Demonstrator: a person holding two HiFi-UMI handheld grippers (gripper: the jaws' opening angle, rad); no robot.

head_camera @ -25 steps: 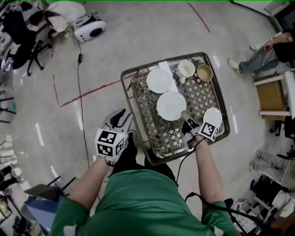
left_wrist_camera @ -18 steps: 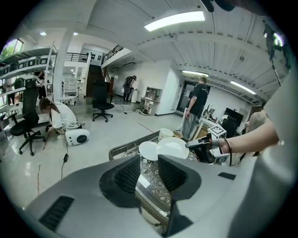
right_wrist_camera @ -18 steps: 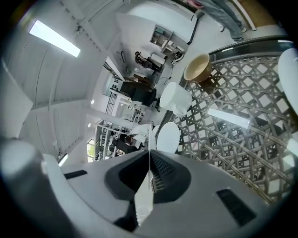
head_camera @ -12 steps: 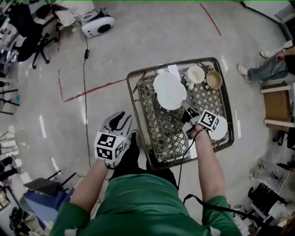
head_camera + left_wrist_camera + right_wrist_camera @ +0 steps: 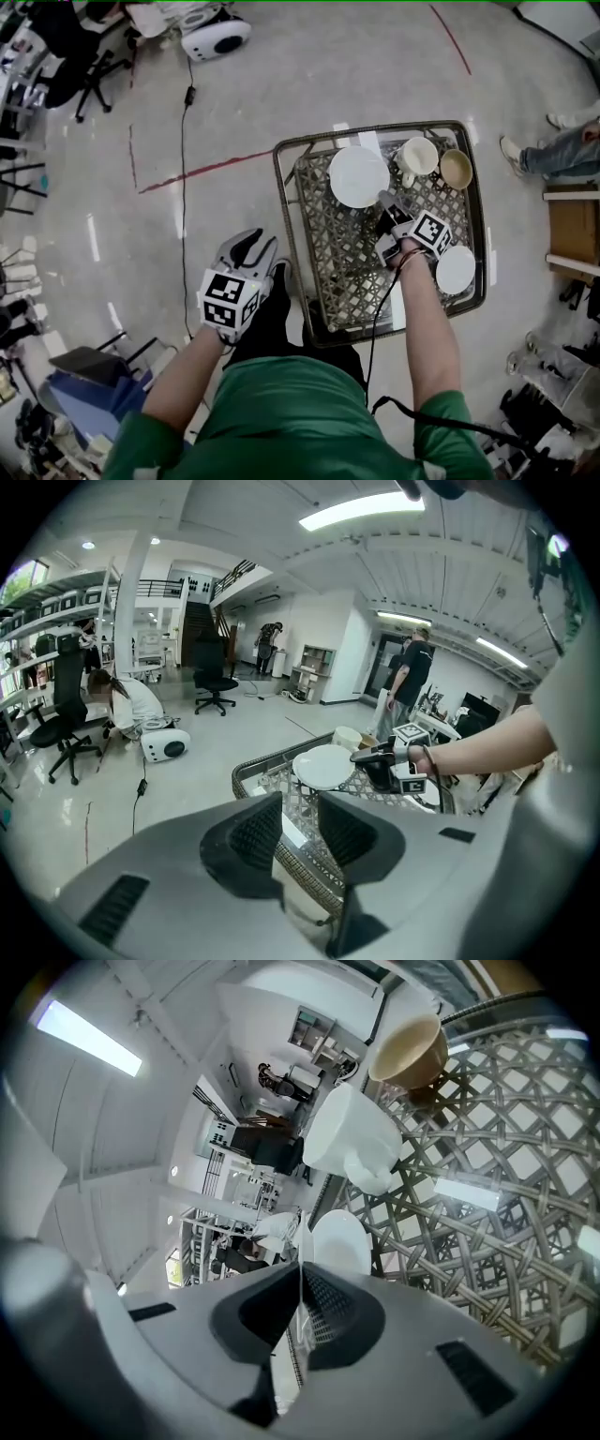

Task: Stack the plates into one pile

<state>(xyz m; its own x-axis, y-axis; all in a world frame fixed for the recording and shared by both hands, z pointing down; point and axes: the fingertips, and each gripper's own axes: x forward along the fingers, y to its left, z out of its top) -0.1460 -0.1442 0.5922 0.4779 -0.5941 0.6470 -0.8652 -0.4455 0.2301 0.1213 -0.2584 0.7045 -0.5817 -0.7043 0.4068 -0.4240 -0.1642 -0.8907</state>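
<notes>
Shifted far and left over the basket (image 5: 285, 202), the plate (image 5: 357, 175) is pinched in my right gripper (image 5: 385, 199); left gripper (image 5: 247, 244) gapes, empty.

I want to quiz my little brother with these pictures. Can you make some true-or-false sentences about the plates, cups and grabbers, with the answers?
1. The right gripper is pinching the edge of a white plate. True.
2. The left gripper is holding a cup. False: its jaws are apart and empty, and it is out over the floor beside the basket.
3. A white mug and a brown cup stand side by side in a far corner of the basket. True.
4. Every plate is in one pile. False: a second white plate lies alone near the basket's right edge.
</notes>
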